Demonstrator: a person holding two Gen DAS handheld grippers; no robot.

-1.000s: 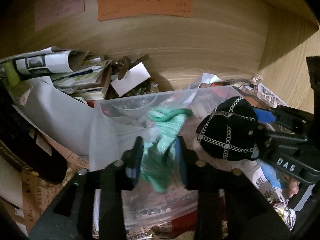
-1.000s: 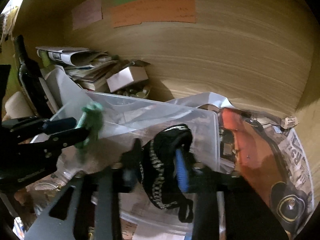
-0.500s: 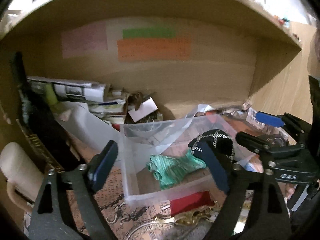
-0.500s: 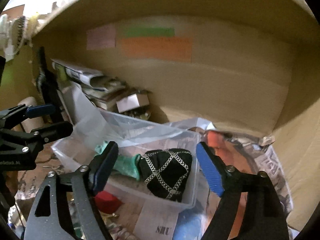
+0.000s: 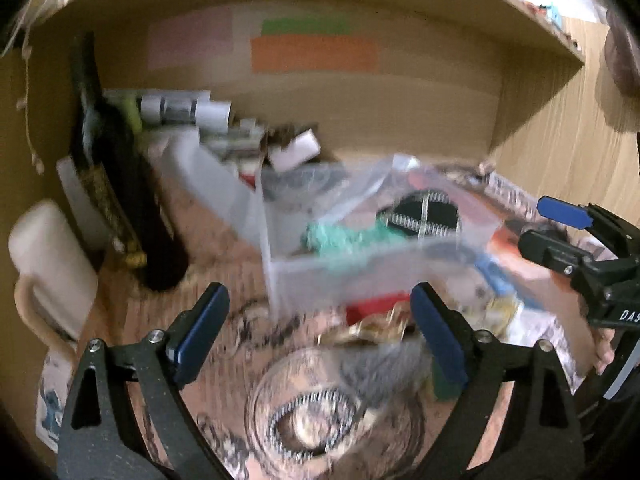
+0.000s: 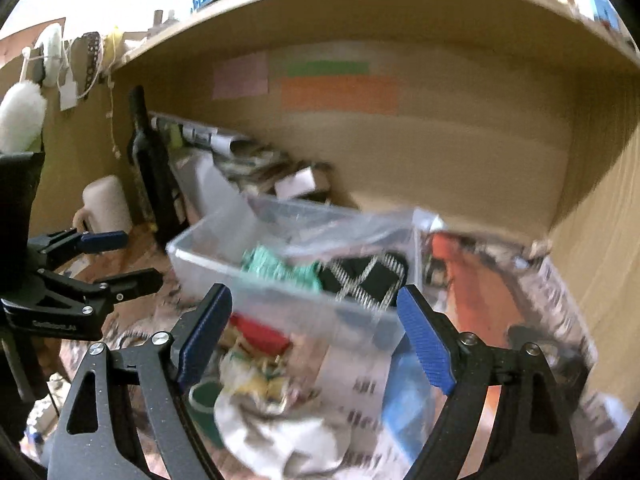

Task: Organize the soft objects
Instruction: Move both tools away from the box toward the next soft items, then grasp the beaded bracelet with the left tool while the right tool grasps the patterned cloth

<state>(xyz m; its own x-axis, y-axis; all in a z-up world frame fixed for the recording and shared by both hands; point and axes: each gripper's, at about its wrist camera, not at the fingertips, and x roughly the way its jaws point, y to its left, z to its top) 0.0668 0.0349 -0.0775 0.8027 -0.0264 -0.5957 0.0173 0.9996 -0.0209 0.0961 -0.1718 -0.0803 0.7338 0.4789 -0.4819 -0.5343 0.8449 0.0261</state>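
Your left gripper [image 5: 318,326] and right gripper [image 6: 314,326] both stand wide apart, holding nothing. The green knitted cloth [image 6: 280,266] and the black chain-patterned pouch [image 6: 366,274] lie side by side inside the clear plastic bin [image 6: 208,256].

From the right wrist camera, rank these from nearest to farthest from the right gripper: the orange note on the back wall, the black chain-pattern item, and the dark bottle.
Measured from the right gripper:
1. Black chain-pattern item, just ahead, inside the clear bin, right end.
2. Dark bottle, upright at the far left, behind the bin.
3. Orange note, stuck on the back wall, farthest.
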